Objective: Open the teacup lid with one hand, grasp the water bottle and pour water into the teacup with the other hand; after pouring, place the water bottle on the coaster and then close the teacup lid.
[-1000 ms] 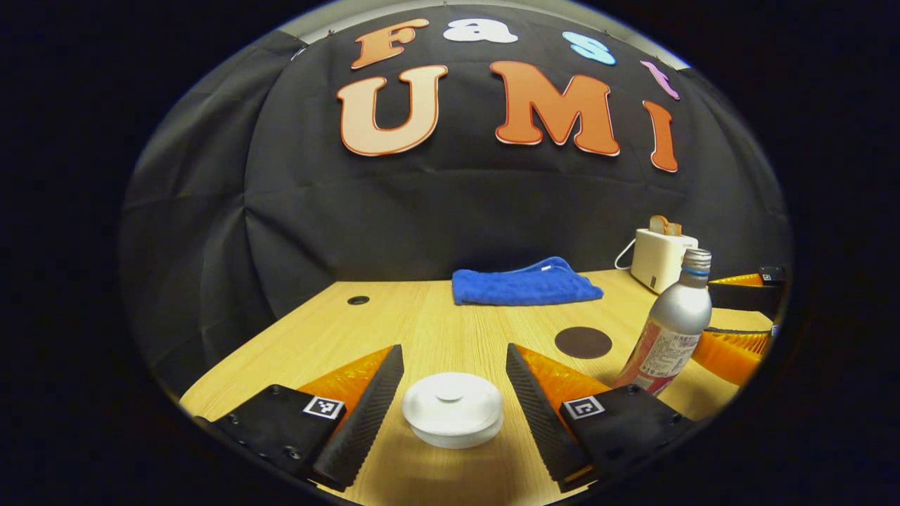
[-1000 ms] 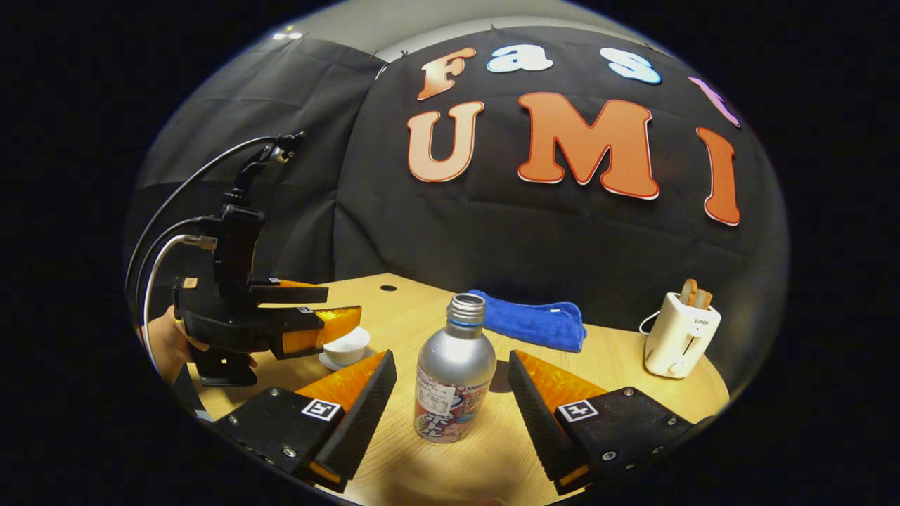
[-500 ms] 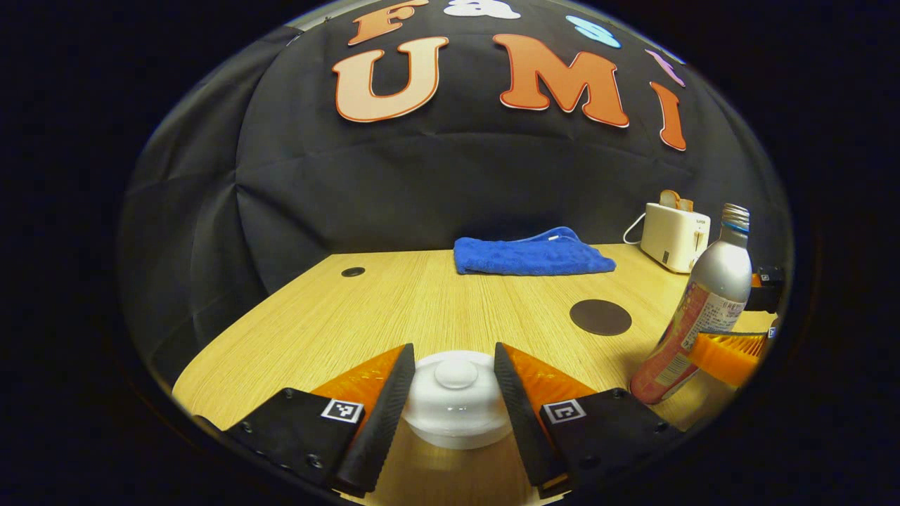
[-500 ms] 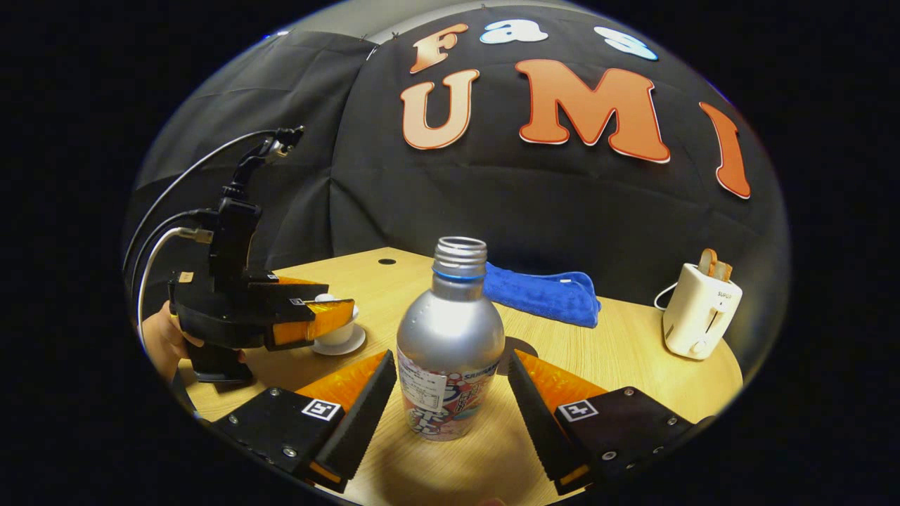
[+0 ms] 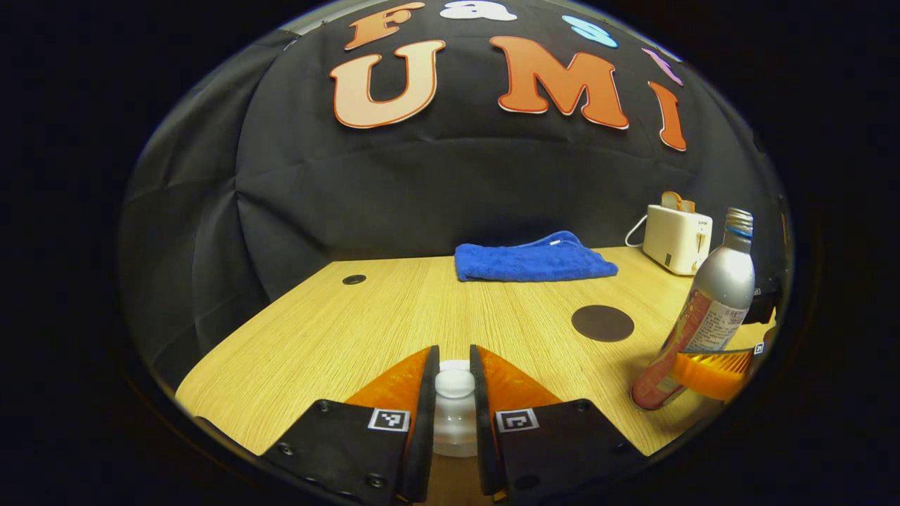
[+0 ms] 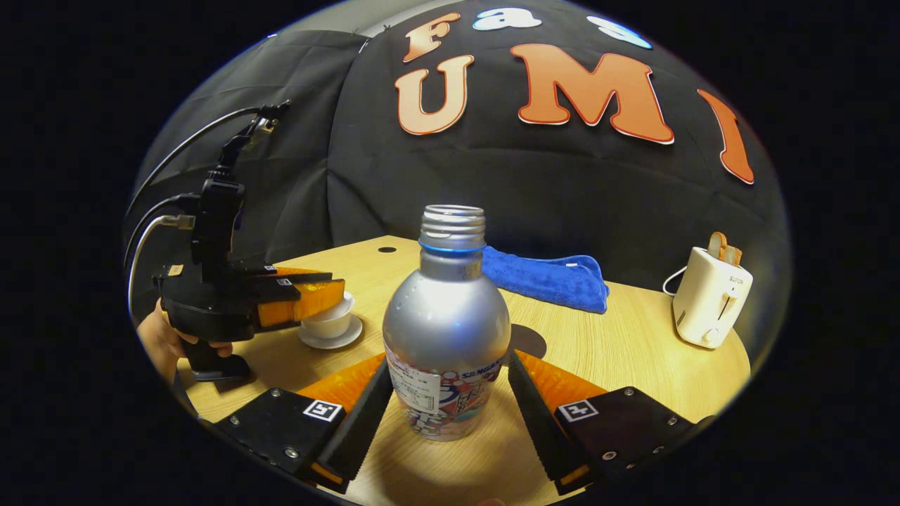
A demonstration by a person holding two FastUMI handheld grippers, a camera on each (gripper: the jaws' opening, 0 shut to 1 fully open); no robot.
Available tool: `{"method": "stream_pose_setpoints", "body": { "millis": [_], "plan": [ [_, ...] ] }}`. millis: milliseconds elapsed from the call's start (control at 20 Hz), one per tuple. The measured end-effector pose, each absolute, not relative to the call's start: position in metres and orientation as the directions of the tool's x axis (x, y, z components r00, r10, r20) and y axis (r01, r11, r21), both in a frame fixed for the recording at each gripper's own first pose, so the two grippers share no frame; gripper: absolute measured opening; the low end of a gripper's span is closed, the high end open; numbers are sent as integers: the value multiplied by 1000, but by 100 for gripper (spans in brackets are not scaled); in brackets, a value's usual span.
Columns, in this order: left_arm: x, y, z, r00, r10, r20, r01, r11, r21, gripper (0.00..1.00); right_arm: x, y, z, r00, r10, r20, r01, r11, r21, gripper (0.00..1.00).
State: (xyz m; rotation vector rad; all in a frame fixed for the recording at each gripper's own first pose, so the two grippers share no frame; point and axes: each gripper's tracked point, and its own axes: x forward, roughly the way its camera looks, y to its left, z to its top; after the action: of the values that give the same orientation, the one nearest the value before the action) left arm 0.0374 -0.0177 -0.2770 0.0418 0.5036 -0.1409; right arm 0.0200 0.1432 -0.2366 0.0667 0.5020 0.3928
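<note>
Black cloth wall (image 5: pixel 436 190); light wood table (image 5: pixel 351 330).

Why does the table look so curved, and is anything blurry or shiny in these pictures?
Left gripper view: the fisheye lens bows the table edge, and the lid knob close between the tool's fingers looks soft. Right gripper view: the bottle bulges large up close, with soft highlights on its metal and a shadow at its base; the toaster leans near the rim.

I log worktop (image 5: pixel 337 330): pale wood grain, small round hole at far left | blue towel (image 5: pixel 533 260) folded at back edge | white toaster (image 5: pixel 676 237) back right | dark round coaster (image 5: pixel 602 322) | water bottle (image 6: pixel 446 330) upright | teacup on saucer (image 6: pixel 330 334).
</note>
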Motion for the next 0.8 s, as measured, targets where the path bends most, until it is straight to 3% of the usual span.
{"method": "stream_pose_setpoints", "body": {
  "millis": [150,250,800],
  "plan": [
    [37,-14,-263,887,-115,-447,133,991,8,30,22,147,-237,795,387,-467,-353,921,163,92],
    [38,-7,-249,903,-100,-417,118,993,16,27,24,150,-235,787,388,-479,-356,921,162,82],
    [27,49,-209,940,-10,-341,26,999,42,30,58,149,-200,828,283,-484,-401,903,-157,81]
  ]
}}
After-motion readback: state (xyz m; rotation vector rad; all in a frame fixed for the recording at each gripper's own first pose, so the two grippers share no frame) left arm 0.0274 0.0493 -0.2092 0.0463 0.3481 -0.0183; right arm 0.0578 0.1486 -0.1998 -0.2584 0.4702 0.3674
